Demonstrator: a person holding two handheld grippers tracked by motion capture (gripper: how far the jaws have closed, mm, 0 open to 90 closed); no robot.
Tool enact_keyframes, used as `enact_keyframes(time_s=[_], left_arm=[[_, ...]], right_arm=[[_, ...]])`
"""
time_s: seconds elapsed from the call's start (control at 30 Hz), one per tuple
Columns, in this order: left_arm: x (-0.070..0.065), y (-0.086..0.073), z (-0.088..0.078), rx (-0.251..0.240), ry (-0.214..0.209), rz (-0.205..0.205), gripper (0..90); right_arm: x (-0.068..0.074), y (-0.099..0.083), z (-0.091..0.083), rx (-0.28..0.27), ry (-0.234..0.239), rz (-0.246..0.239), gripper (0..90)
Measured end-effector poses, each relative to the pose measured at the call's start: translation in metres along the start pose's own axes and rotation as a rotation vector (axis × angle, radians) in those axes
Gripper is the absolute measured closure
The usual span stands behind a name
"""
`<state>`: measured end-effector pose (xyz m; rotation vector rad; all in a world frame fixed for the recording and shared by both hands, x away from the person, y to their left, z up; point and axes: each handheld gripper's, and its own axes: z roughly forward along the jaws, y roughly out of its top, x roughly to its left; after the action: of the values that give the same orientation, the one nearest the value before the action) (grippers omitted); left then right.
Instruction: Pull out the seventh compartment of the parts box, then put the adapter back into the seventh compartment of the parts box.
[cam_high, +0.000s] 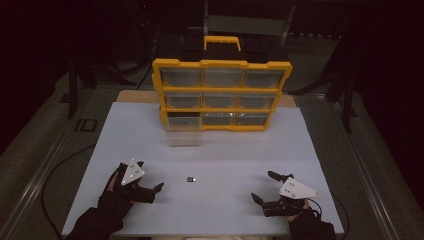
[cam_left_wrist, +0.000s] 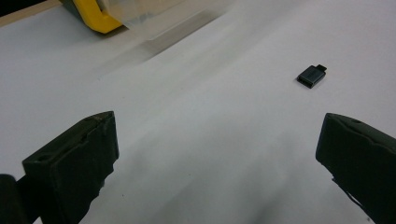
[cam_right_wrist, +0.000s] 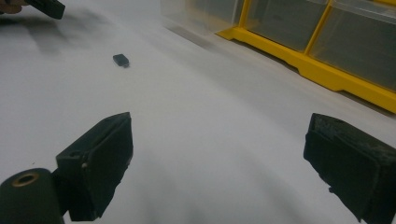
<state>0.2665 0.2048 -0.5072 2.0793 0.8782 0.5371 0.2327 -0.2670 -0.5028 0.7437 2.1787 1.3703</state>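
White tabletop (cam_high: 150, 130) is lying under a yellow organizer (cam_high: 222, 95), whose bottom-left drawer (cam_high: 184, 134) is sitting pulled out. Left of the small black part (cam_high: 191, 179), the left gripper (cam_high: 150, 176) is resting near it with jaws spread wide, gripping nothing. The part itself is lying alone, nearer the person than the drawer. Right of the part and farther off, the right gripper (cam_high: 262, 186) is waiting, likewise released and empty. Pickup seems not yet begun; next, the left gripper likely needs to straddle the part and close.
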Motion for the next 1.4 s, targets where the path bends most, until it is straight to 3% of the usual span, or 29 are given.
enact_keyframes(time_s=[0.33, 0.57, 0.73, 1.2, 1.4], left_arm=[[0.001, 0.003, -0.003, -0.018, -0.01, -0.035, 0.0], [0.002, 0.003, -0.004, 0.004, 0.007, -0.013, 0.0], [0.002, 0.005, -0.004, 0.023, -0.019, -0.016, 0.0], [0.003, 0.022, -0.015, -0.003, -0.046, -0.013, 0.0], [0.003, 0.033, -0.02, -0.009, -0.058, 0.015, 0.0]], right_arm=[[0.0, 0.0, 0.0, 0.0, 0.001, 0.001, 8.2], [0.0, 0.0, 0.0, 0.001, 0.001, -0.001, 8.2], [0.0, 0.0, 0.0, 0.001, 0.001, 0.001, 8.2], [0.001, 0.001, 0.0, 0.002, -0.003, -0.002, 8.2], [0.001, 0.001, 0.0, 0.004, -0.004, 0.001, 8.2]])
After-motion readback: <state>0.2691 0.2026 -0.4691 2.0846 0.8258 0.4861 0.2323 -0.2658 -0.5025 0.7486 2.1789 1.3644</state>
